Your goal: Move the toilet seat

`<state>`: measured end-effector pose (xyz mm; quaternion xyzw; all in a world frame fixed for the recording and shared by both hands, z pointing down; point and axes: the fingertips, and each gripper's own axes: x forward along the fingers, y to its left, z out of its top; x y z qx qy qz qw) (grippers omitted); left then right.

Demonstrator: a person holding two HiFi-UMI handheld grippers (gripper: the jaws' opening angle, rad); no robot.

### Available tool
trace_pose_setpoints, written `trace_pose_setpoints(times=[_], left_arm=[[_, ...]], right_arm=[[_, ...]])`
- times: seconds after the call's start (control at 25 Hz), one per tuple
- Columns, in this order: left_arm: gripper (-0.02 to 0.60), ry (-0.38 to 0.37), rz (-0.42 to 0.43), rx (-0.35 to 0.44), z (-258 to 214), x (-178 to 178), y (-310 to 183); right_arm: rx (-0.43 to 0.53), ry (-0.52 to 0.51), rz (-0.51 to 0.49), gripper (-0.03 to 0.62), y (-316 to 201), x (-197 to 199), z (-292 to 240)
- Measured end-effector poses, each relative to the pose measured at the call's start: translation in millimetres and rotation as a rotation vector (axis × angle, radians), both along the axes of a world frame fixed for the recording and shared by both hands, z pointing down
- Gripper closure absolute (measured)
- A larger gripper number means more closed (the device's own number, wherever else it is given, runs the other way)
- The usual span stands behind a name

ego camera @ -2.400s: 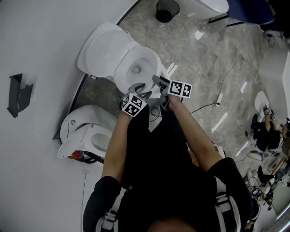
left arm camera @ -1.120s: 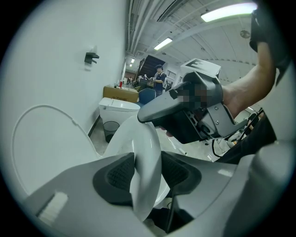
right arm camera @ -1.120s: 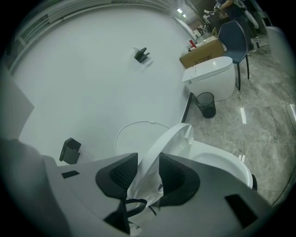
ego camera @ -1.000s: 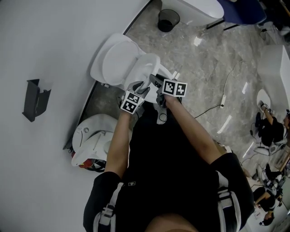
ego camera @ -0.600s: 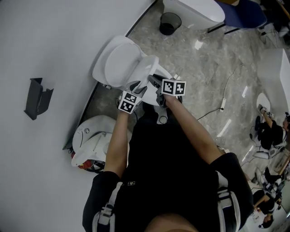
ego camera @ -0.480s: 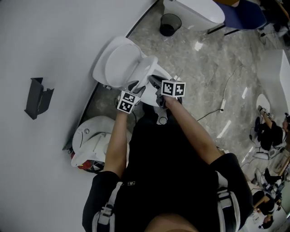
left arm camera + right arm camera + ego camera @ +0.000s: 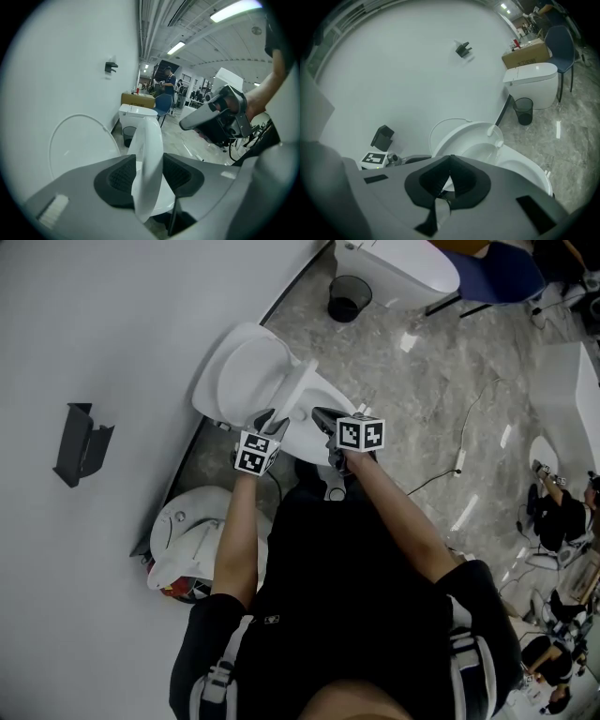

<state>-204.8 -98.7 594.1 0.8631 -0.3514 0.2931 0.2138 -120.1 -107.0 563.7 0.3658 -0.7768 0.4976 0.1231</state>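
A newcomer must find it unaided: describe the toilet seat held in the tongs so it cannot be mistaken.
Find the white wall; at its foot, right before the person, stands a white toilet. Its seat is the thin ring tilted up over the bowl, pinched by the left tongs, unlike the lid, which leans back against the wall.

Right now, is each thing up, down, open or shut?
Lid: up, fully open.
Seat: raised partway, standing on edge.
Left gripper: shut on the seat.
Right gripper: shut, holding nothing.
Bin: upright, top open.
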Motion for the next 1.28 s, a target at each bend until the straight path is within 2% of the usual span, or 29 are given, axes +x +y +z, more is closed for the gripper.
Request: trace_pose_setpoints(times=[0.2,0.36,0.48,0.72,0.96,1.28], left_arm=[[0.405,-0.048,-0.033,0.019,-2.7,-12.7,-8.6],[0.405,-0.090,-0.027,0.039,-7.1,-18.0,-16.4],[0.405,-0.104,-0.058,0.044,-8.4,-31.9,-23.0],[0.405,-0.104,-0.148,0.045,-11.5,-49.4,-31.9],[0.405,-0.110,-0.226,0.063,-13.4,-69.1,-44.6],[0.405,-0.163,-0.294,0.081,-13.2,-100.3,-59.4]], right_arm=[[0.018,0.015,-0.035,0.592,15.3,12.2,-5.5],[0.004,0.040,-0.032,0.592,25.2,25.3,3.9],[-0.003,0.048,-0.029,0.592,29.8,26.7,7.3],[0.059,-0.072,-0.016,0.592,27.4,24.6,-12.8],[0.080,-0.136,-0.090,0.592,37.7,12.3,-21.5],[0.067,-0.105,-0.116,0.592,39.0,10.8,-14.9]])
